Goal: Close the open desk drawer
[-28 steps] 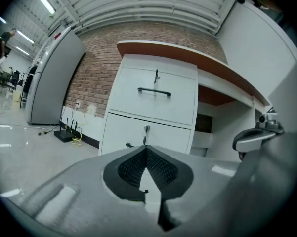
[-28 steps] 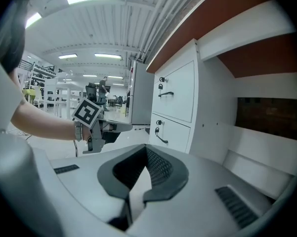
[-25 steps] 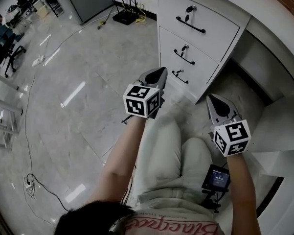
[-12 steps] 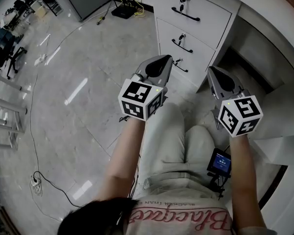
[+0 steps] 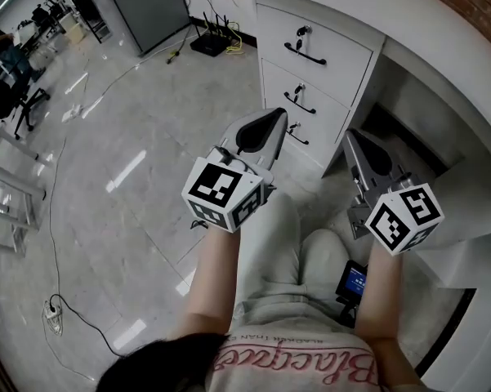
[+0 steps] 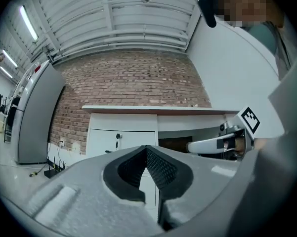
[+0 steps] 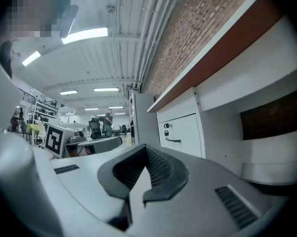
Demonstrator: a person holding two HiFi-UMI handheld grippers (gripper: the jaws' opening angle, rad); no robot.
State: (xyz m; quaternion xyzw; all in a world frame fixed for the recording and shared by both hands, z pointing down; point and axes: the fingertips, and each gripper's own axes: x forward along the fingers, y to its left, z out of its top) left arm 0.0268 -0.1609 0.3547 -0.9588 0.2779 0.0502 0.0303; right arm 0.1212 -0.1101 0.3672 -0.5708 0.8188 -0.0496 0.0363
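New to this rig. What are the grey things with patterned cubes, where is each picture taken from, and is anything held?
No robot: a seated person holds a two-jaw gripper in each hand. The head view looks down from a camera on the person's head; the left gripper and right gripper point toward a white drawer unit under a desk. The patterned cubes are part of the grippers. The other two pictures come from a camera riding on each gripper, looking along its jaws. Both pairs of jaws are together, holding nothing. All three drawers look pushed in. A router sits on the floor.
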